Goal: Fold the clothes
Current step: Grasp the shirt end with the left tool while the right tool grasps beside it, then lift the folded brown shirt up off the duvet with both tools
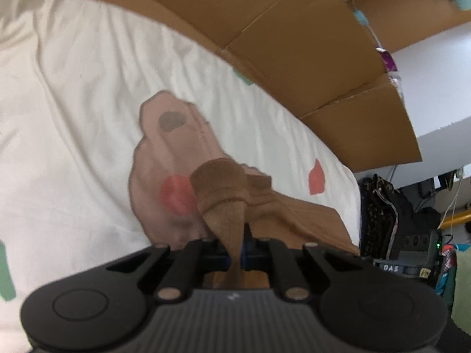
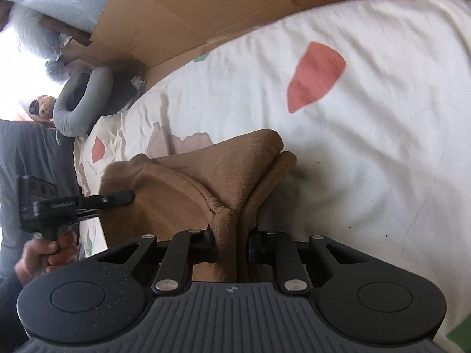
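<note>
A: Where is the brown garment (image 2: 188, 182)?

B: On the bed, on a white sheet (image 2: 368, 158) printed with red and pink shapes. Part of it lies flat, part is drawn up in ridges toward both tools. A cardboard panel (image 1: 294, 38) stands along the bed's far edge.

A: What is the left tool (image 1: 235, 257) doing?

B: Its jaws are pressed nearly together on a thin fold of the brown fabric, which runs up between them as a narrow strip. The tool is tilted downward toward the bed.

A: And the right tool (image 2: 232, 247)?

B: Pinching a thicker bunch of the same garment. The gap between its jaws is wider, filled by the doubled cloth. It also points down at a slant over the sheet.

A: Can you see either hand?

B: In the right wrist view, the person's left hand (image 2: 44, 253) is wrapped around the black grip of the left tool at the frame's left edge, fingers curled, with that tool's tip on the garment's near-left part. The right hand is out of sight.
</note>
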The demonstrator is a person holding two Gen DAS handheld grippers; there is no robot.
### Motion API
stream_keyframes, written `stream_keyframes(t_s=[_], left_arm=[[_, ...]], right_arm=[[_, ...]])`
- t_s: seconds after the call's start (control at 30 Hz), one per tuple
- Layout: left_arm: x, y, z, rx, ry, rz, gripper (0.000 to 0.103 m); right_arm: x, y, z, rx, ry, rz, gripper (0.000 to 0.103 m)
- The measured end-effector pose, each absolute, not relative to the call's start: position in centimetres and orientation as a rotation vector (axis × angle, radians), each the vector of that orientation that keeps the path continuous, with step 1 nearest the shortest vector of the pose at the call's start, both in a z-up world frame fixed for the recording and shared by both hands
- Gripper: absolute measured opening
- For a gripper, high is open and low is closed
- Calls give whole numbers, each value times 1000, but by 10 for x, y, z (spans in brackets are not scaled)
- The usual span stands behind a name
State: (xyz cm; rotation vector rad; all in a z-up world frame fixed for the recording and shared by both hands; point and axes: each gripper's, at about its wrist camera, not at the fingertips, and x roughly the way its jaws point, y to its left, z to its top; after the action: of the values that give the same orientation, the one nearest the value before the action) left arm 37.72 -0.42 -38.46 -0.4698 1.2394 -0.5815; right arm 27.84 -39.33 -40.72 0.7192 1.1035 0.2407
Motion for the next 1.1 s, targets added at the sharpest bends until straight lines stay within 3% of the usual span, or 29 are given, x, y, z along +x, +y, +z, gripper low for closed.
stream_keyframes(t_s=[0.27,0.6,1.1], left_arm=[[352,-8,-322,-415,1200,-540,6],[321,-19,-203,-317,1089,-539,5],[290,-58,2,-262,836,-541,5]], right_arm=[[263,-378,-345,642,1066,244,15],[235,-353,-242,587,951,297,14],[215,-359,-33,490,688,295,14]])
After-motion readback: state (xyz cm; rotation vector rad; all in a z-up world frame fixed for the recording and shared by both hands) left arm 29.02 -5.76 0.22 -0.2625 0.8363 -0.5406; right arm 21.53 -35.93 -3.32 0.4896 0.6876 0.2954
